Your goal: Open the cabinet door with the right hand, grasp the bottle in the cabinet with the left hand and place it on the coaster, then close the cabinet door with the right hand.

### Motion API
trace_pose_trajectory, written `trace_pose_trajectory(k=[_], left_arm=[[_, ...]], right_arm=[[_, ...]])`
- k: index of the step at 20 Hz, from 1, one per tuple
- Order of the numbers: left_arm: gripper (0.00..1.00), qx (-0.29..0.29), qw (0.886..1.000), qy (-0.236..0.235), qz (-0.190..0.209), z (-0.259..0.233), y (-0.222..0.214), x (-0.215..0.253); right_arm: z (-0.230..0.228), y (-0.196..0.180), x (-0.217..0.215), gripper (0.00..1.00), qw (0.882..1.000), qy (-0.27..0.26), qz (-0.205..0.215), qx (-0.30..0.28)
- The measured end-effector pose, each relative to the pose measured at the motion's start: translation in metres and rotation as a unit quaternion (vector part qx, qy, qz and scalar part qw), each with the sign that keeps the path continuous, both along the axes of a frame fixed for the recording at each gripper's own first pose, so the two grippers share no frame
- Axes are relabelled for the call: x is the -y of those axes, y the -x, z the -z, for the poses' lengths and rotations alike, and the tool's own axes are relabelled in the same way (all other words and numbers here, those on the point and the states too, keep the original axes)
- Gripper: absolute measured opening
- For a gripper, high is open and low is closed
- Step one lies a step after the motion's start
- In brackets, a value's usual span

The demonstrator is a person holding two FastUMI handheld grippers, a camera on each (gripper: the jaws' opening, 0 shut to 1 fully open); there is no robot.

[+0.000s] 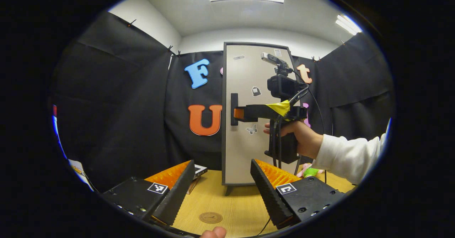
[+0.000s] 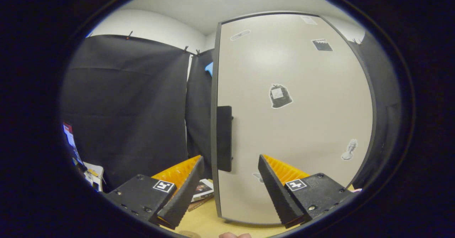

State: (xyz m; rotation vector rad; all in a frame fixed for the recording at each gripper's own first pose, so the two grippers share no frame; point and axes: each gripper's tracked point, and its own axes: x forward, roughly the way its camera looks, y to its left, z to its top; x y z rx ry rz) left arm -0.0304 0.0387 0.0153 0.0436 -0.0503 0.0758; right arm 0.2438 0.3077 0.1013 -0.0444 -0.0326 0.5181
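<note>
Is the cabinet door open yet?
Shut: the cabinet door sits flush in its frame, and the open right gripper is just reaching its handle.

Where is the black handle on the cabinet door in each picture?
Left gripper view: the handle sits mid-picture on the door's left edge, the right gripper reaching at it.
Right gripper view: the handle is left of centre, above the open fingers.
Shared landmark: the bag sticker on the cabinet door.
</note>
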Motion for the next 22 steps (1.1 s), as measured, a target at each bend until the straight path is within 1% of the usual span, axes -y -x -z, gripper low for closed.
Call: trace_pose_trajectory(k=[4, 6, 8, 9, 10, 11, 12, 13, 14, 15, 16, 18, 19, 20, 21, 22], left_arm=[[0.95, -0.003, 1.000, 0.007, -0.005, 0.003, 0.000, -0.005], [0.95, -0.005, 1.000, 0.002, -0.009, 0.004, 0.001, -0.009], [0.95, -0.005, 1.000, -0.001, -0.012, 0.003, 0.002, -0.010], [0.95, -0.005, 1.000, -0.001, -0.013, 0.002, 0.005, -0.009], [0.95, -0.004, 1.000, -0.001, -0.015, 0.002, 0.010, -0.009], [0.95, -0.004, 1.000, 0.000, -0.017, 0.002, 0.012, -0.010], [0.95, -0.005, 1.000, 0.001, -0.018, 0.002, 0.010, -0.013], [0.95, -0.007, 1.000, 0.002, -0.019, 0.002, 0.010, -0.014], [0.95, -0.007, 1.000, 0.002, -0.021, 0.003, 0.008, -0.015], [0.95, -0.009, 1.000, 0.003, -0.022, 0.003, 0.008, -0.016], [0.95, -0.010, 1.000, 0.003, -0.023, 0.004, 0.007, -0.020], [0.95, -0.011, 1.000, 0.008, -0.026, 0.006, 0.002, -0.026], [0.95, -0.012, 1.000, 0.010, -0.026, 0.006, 0.000, -0.027], [0.95, -0.012, 1.000, 0.012, -0.027, 0.008, -0.002, -0.027], [0.95, -0.012, 0.999, 0.013, -0.026, 0.009, -0.002, -0.026], [0.95, -0.012, 1.000, 0.014, -0.025, 0.009, -0.002, -0.027]], right_arm=[[-0.004, -0.022, -0.024, 0.99, 1.000, 0.017, -0.002, 0.001], [-0.005, -0.033, -0.032, 0.98, 1.000, 0.020, 0.005, 0.002], [-0.002, -0.041, -0.043, 0.98, 1.000, 0.021, 0.000, -0.006], [-0.001, -0.044, -0.046, 0.96, 1.000, 0.022, -0.002, -0.009], [0.001, -0.046, -0.048, 0.90, 1.000, 0.023, -0.002, -0.011], [0.001, -0.048, -0.050, 0.89, 1.000, 0.023, -0.002, -0.011], [0.002, -0.049, -0.051, 0.84, 1.000, 0.022, 0.000, -0.009], [0.000, -0.051, -0.050, 0.82, 1.000, 0.022, 0.008, -0.006], [0.000, -0.054, -0.048, 0.71, 1.000, 0.020, 0.016, -0.001], [-0.001, -0.054, -0.047, 0.65, 1.000, 0.016, 0.017, -0.001], [0.000, -0.054, -0.048, 0.55, 1.000, 0.013, 0.017, -0.003], [0.000, -0.057, -0.044, 0.53, 1.000, 0.007, 0.024, -0.007], [-0.001, -0.057, -0.042, 0.51, 0.999, 0.007, 0.030, -0.010], [0.000, -0.057, -0.042, 0.38, 0.999, 0.011, 0.032, -0.011], [0.000, -0.058, -0.039, 0.37, 0.999, 0.015, 0.035, -0.010], [0.001, -0.059, -0.040, 0.31, 0.999, 0.012, 0.035, -0.012]])
